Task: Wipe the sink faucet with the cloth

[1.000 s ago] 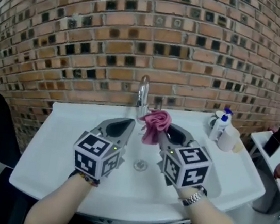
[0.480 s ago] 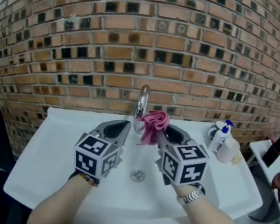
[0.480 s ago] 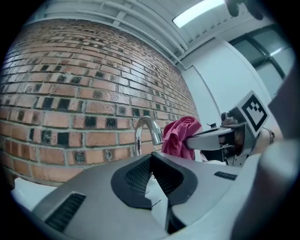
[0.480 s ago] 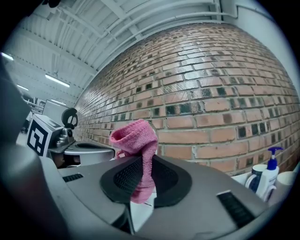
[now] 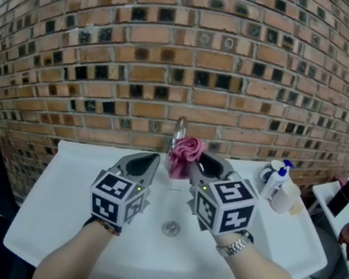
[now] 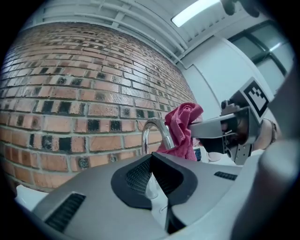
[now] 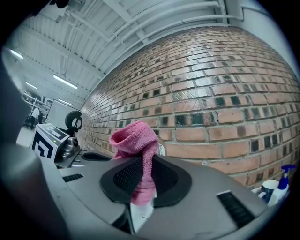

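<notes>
Right tool [image 7: 140, 185] clamps pink cloth [image 7: 136, 138]; left tool [image 6: 152, 180] jaws together, empty. Left gripper view shows faucet spout [image 6: 156, 127] beside cloth; only head view shows drain [image 5: 171, 228].

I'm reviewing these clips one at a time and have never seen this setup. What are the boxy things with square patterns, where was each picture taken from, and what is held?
No robot here: a person holds a two-jaw gripper in each hand; the patterned cubes are part of them. One picture comes from a camera on the person's head, the other two from cameras riding on the grippers. The right gripper has its jaws shut on a pink cloth, up by the faucet. The left gripper is shut and empty. On the white sink stand a pump bottle and a white cup.
</notes>
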Demonstrator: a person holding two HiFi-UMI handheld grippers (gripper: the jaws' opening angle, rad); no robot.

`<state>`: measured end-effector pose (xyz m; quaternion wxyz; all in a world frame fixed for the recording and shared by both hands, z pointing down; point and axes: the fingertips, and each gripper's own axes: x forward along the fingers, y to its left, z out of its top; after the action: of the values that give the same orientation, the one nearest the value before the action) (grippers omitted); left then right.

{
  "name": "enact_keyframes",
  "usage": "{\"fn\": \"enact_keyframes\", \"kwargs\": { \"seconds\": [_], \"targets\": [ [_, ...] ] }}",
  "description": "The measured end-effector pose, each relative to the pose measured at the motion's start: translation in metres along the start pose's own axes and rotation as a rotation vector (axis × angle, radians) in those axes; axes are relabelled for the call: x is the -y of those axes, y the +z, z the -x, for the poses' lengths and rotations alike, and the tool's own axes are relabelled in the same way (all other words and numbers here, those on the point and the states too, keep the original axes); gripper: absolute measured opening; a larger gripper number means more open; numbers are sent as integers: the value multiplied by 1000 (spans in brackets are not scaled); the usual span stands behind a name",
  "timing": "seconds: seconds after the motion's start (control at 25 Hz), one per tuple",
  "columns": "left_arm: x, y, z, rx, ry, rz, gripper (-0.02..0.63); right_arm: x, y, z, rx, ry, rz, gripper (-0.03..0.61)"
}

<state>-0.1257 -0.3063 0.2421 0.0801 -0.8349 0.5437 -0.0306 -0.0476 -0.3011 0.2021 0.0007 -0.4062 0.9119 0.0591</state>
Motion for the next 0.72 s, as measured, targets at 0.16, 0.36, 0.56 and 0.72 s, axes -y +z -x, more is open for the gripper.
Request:
{"fn": "enact_keyframes", "kwargs": {
  "seconds": [0.16, 0.36, 0.56, 0.72],
  "targets": [
    [-2, 0, -2, 3, 0, 0, 5, 1, 6, -8, 8, 6, 10, 54],
    [-8, 7, -3, 12, -2, -8, 5, 6, 16, -17, 21, -1, 21, 54],
    [-8, 10, -4, 21, -12, -8, 5, 16, 27, -27, 35, -14, 34, 54],
    [-5, 7, -1, 17, -17, -1, 5, 24, 35, -36, 39, -23, 44, 54]
  ]
}}
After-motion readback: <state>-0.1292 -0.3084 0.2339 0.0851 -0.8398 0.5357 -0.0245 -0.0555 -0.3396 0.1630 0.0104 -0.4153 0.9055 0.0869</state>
